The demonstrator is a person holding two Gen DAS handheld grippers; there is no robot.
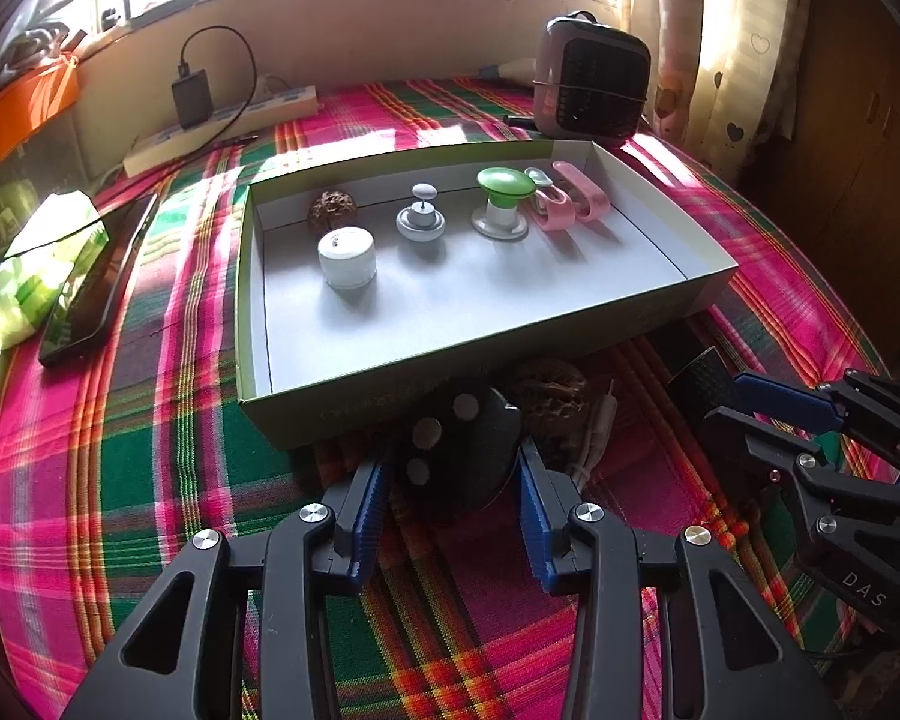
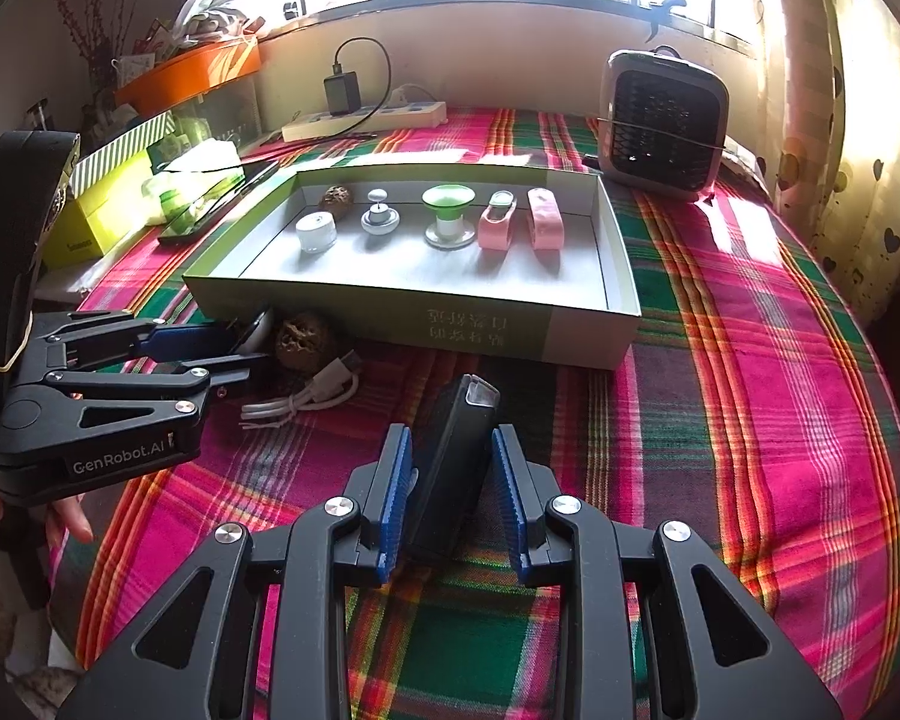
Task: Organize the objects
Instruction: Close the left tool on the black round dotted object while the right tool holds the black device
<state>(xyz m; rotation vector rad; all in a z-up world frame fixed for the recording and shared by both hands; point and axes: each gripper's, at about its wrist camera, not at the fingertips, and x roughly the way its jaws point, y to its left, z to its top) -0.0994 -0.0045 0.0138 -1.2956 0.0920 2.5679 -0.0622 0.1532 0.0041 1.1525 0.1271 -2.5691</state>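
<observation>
In the left wrist view my left gripper (image 1: pixel 455 456) is shut on a flat black object with white dots (image 1: pixel 450 438), just in front of the open cardboard box (image 1: pixel 450 360). My right gripper (image 2: pixel 450 438) is shut on a slim black case with a clear tip (image 2: pixel 459 468), held tilted above the plaid cloth. The box (image 2: pixel 390 306) holds a brown nut (image 1: pixel 330 210), a white jar (image 1: pixel 347 258), a grey knob (image 1: pixel 420 219), a green-topped stand (image 1: pixel 501 204) and pink clips (image 1: pixel 561 198). A second brown nut (image 2: pixel 306 339) and a white cable (image 2: pixel 306 399) lie on the cloth by the box.
A small heater (image 1: pixel 594 84) stands at the back right. A power strip with a charger (image 1: pixel 222 126) runs along the back wall. A dark phone (image 1: pixel 99 282) and a tissue pack (image 1: pixel 36 264) lie left of the box. A person's hand (image 2: pixel 72 516) holds the left gripper.
</observation>
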